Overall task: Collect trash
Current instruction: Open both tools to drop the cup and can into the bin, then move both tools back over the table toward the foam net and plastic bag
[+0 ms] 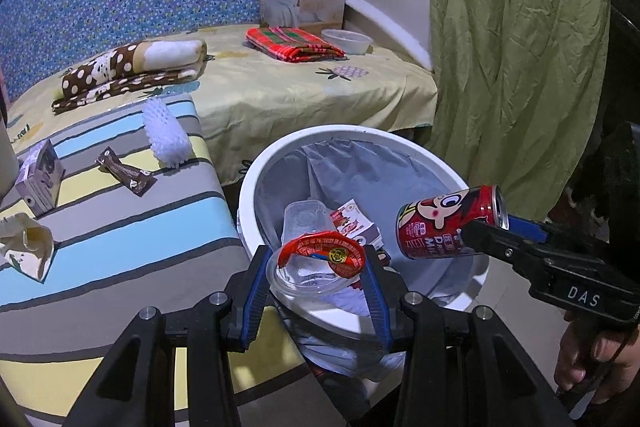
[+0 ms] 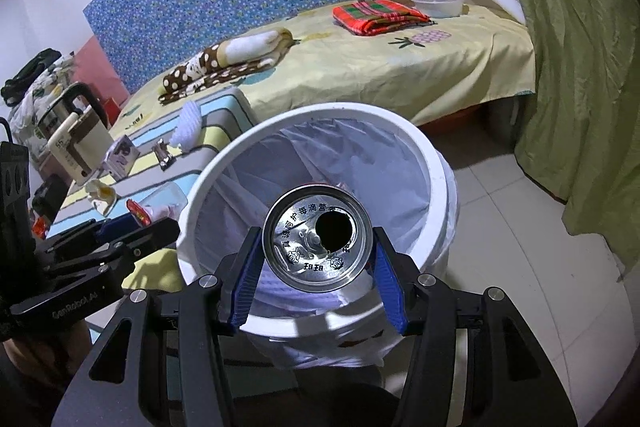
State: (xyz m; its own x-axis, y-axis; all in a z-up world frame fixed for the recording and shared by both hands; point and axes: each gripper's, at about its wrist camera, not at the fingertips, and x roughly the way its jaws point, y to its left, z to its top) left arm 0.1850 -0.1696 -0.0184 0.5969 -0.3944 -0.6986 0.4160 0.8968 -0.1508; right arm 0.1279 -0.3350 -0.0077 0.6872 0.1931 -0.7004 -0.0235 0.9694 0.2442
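Trash is going in from both sides at once: the left tongs [image 1: 316, 269] are pinching a clear plastic cup [image 1: 312, 273] with a peeled-back red foil lid [image 1: 320, 253], holding it right over the near rim of the white bin [image 1: 256, 163]. The right tongs [image 2: 316, 253] are clamped on a red drink can [image 2: 316, 239], blue pads pressed to its sides, its opened silver top facing back at the wrist camera, and it hangs over the bin's mouth too. From the left view that can [image 1: 444, 223] lies on its side above the far right rim, a hand [image 1: 592, 355] gripping the handle behind it. Down inside the grey liner [image 1: 360, 167] there is a clear plastic container [image 1: 304, 215] and a small printed carton [image 1: 356, 223]. Just left of the bin sits the striped table [image 1: 120, 227], and there is more litter on it: a brown snack wrapper [image 1: 126, 177] near the middle, a small purple carton [image 1: 38, 179] toward the left edge, a crumpled paper scrap [image 1: 26, 245] nearer the front left, and a white bristly brush [image 1: 166, 135] at the far right corner. Behind it the bed [image 1: 280, 95] carries a spotted brown blanket [image 1: 128, 71], a folded red plaid cloth [image 1: 294, 43] and a white bowl [image 1: 346, 41].
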